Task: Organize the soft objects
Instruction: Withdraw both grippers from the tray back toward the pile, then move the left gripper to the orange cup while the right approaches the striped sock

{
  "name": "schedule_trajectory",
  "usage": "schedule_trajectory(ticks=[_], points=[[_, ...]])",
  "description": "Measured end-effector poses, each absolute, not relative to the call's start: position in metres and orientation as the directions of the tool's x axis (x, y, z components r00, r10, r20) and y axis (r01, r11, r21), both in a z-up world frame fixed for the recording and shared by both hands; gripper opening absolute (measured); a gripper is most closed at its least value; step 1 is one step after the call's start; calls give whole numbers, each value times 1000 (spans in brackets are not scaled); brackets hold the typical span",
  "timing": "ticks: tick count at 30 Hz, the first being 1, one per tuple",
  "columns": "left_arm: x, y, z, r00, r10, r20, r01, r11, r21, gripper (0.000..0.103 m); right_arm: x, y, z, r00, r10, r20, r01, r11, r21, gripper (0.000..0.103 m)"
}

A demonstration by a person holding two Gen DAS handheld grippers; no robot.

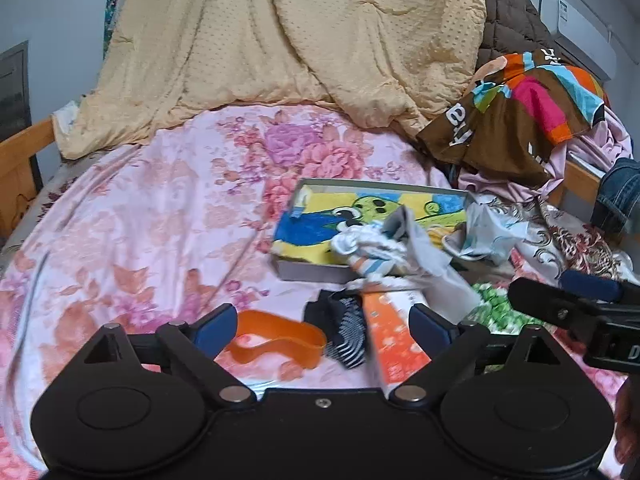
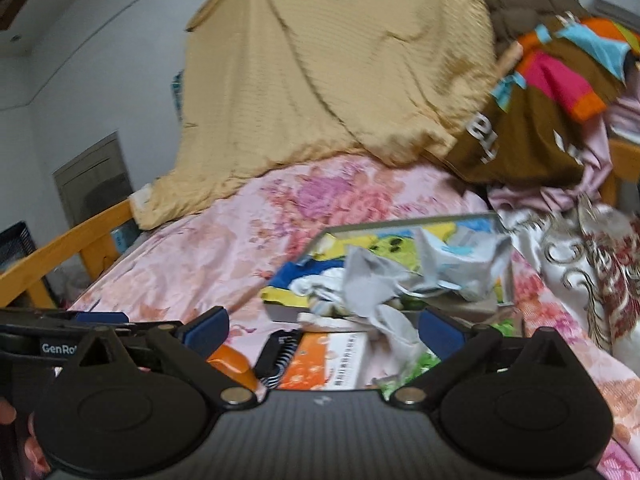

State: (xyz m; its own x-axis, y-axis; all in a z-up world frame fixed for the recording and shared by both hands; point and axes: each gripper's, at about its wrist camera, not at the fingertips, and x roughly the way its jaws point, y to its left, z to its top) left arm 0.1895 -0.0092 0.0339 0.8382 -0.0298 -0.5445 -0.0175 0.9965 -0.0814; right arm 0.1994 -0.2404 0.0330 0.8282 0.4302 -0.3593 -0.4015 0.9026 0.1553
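Socks (image 1: 372,250), bunched and limp, spill over the box (image 1: 308,270) rim just ahead of both empty, wide-spread tongs (image 1: 324,326) (image 2: 324,330); likely light, best pinched at a thick fold.

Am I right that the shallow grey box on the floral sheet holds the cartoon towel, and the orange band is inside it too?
Not quite. The left wrist view shows the orange band lying on the floral sheet in front of the grey box, not inside it. The cartoon towel is in the box, as you say.
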Motion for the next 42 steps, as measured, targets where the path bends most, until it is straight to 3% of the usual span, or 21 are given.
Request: schedule_trajectory(ticks=[7, 22, 30, 42], points=[[171, 20, 23, 831, -10, -556, -41, 996, -80, 96, 174, -214, 28, 827, 440, -351, -458, 888, 34, 102], [169, 75, -13, 809, 17, -587, -108, 987, -120, 102, 171, -168, -7, 793, 393, -465, -505, 851, -144, 103], [182, 80, -29, 799, -35, -600, -54, 990, -129, 102, 179, -151, -30, 802, 317, -506, -492, 831, -260, 102], [204, 72, -43, 807, -84, -585, 78, 996, -35, 102, 190, -131, -53, 820, 260, -509, -486, 787, -381, 102]])
